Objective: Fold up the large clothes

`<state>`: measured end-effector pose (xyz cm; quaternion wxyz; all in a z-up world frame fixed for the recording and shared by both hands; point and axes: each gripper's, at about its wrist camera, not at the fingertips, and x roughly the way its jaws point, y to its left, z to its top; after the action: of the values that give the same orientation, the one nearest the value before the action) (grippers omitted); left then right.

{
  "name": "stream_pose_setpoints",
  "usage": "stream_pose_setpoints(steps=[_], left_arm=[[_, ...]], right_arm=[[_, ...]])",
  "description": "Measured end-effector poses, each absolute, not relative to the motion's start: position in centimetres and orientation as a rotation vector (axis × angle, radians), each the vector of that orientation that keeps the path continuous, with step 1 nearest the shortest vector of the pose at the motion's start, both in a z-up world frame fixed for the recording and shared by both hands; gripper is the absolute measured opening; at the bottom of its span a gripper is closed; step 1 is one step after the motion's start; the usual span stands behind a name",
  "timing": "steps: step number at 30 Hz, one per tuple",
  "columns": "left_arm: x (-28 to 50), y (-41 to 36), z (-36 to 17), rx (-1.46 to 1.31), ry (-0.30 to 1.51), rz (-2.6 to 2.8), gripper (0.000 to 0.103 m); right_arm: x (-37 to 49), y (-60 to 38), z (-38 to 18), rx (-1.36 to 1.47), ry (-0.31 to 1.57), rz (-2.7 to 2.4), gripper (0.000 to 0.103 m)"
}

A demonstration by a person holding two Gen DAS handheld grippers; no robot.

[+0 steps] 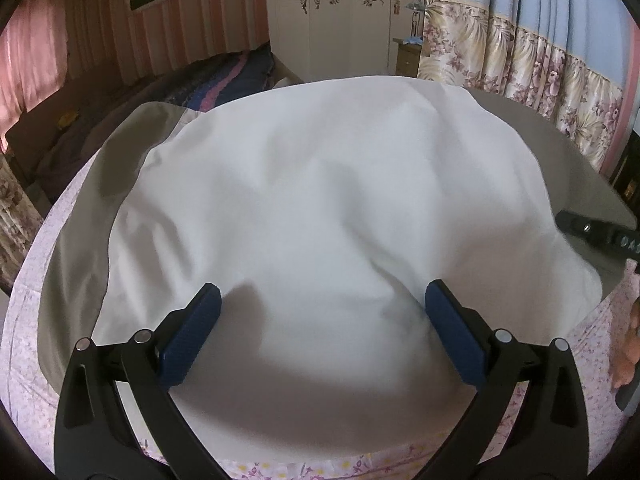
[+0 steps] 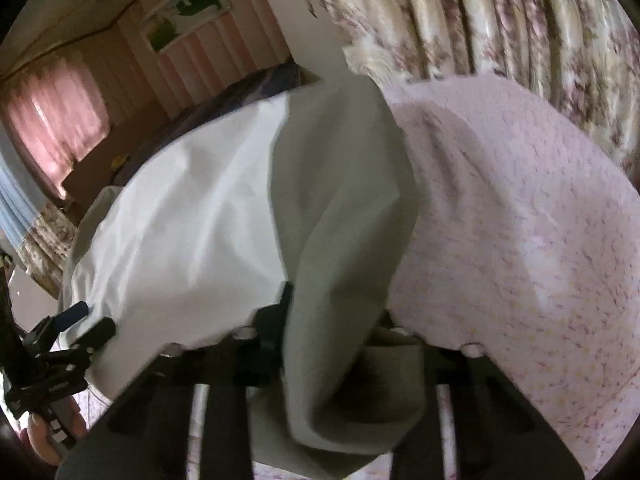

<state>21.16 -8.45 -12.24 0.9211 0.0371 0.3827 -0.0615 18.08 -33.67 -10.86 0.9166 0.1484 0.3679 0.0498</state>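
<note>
A big white garment (image 1: 320,208) with a grey side (image 2: 344,208) lies spread over the pink floral bedsheet (image 2: 520,220). The left claw (image 1: 322,300) hovers over it, fingers wide apart. Only the right wrist view shows the right claw (image 2: 332,320) clamped on a grey fold. Floral curtains (image 1: 520,60) hang behind.

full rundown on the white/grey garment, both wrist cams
The garment is large, smooth woven-looking cloth, white on its upper face with a grey layer showing at its left and far-right edges. It lies spread and softly rumpled over the pink floral bedsheet. The left claw is open above its near edge, blue pads apart, gripping nothing. In the right wrist view a grey fold is pinched and lifted by the right claw, draping over it.
</note>
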Motion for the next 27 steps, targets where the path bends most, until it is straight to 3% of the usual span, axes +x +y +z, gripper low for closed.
stream_pose_setpoints(steps=[14, 23, 27], left_arm=[[21.2, -7.2, -10.7, 0.08, 0.775, -0.128, 0.1], [21.9, -7.2, -11.5, 0.078, 0.794, -0.116, 0.1], [21.9, -7.4, -11.6, 0.08, 0.795, -0.118, 0.1]], right_arm=[[18.8, -23.1, -2.0, -0.064, 0.626, 0.263, 0.02], [19.0, -26.7, -4.5, 0.026, 0.701, 0.148, 0.023], [19.5, -29.9, -7.2, 0.051, 0.788, 0.045, 0.035]])
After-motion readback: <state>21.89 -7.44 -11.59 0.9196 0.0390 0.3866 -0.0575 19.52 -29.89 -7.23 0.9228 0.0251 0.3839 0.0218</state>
